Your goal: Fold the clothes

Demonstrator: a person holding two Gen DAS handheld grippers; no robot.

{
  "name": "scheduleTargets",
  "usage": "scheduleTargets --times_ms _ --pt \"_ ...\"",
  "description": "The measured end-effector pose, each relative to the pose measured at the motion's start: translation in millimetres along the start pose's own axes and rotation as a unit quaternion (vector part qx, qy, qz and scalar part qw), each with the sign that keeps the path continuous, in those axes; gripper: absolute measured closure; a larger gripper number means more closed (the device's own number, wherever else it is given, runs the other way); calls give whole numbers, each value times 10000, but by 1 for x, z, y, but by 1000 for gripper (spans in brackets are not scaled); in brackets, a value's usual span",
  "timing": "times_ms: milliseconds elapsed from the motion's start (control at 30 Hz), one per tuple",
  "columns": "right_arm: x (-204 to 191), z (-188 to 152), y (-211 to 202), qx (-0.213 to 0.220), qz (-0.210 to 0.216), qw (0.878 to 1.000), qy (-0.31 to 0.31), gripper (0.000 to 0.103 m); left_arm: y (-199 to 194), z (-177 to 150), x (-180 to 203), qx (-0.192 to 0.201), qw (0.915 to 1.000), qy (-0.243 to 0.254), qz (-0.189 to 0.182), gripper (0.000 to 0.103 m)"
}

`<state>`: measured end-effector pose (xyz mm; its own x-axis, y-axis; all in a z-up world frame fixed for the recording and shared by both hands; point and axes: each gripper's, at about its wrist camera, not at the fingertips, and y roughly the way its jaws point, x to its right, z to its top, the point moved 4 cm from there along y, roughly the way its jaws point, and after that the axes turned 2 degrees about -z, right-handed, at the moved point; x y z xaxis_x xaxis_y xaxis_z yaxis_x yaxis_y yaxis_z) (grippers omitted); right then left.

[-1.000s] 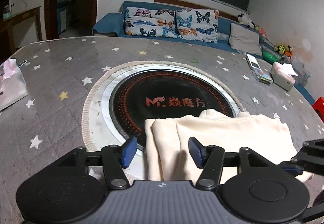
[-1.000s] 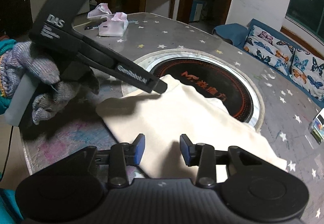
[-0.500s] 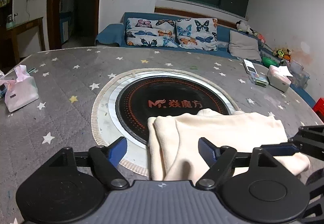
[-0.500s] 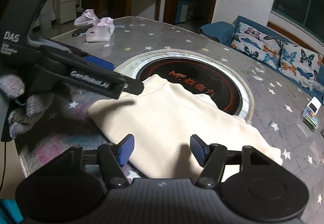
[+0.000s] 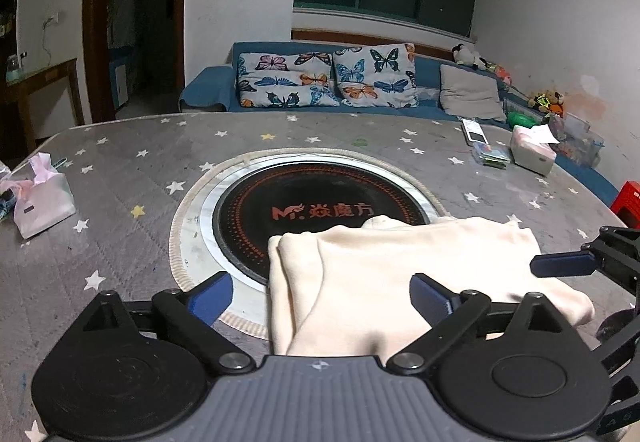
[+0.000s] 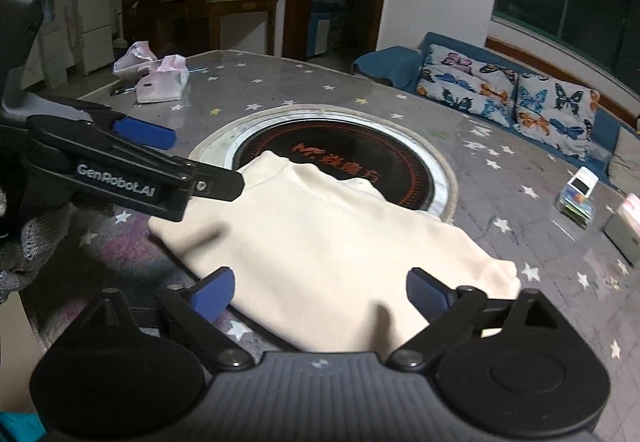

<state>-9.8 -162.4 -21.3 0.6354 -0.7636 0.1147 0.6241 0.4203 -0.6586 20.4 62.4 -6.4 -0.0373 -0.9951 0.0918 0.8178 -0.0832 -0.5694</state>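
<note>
A cream garment (image 5: 392, 274) lies folded into a flat rectangle on the grey star-patterned table, partly over the black round cooktop (image 5: 316, 202). My left gripper (image 5: 320, 296) is open and empty, raised above the garment's left edge. My right gripper (image 6: 318, 292) is open and empty above the garment (image 6: 320, 238) at its near edge. The right gripper's fingers (image 5: 564, 265) show at the right of the left wrist view. The left gripper's fingers (image 6: 148, 132) show at the left of the right wrist view.
A pink tissue pack (image 5: 40, 198) sits at the table's left. A white box (image 5: 532, 154), cards (image 5: 490, 158) and a phone (image 5: 474, 132) lie at the far right. A blue sofa with butterfly cushions (image 5: 324, 82) stands behind the table.
Both grippers have opened wide and lifted up and back from the garment. The garment stays folded on the table.
</note>
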Motion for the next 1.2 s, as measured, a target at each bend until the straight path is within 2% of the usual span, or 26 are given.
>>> scheduleTargets --times_ms 67,833,967,1200 --pt "2 -3 -4 48 -78 10000 21 0 -2 0 3 25 10000 26 3 1" --pt "7 -26 -48 543 -347 9973 343 0 -43 -12 38 225 9994 238 69 0" --pt "1 -29 -54 525 -383 9976 220 0 -48 -15 35 248 9995 172 95 0" --pt "-16 -26 -50 414 -160 9990 -110 2 -44 -22 11 91 9994 -135 295 0"
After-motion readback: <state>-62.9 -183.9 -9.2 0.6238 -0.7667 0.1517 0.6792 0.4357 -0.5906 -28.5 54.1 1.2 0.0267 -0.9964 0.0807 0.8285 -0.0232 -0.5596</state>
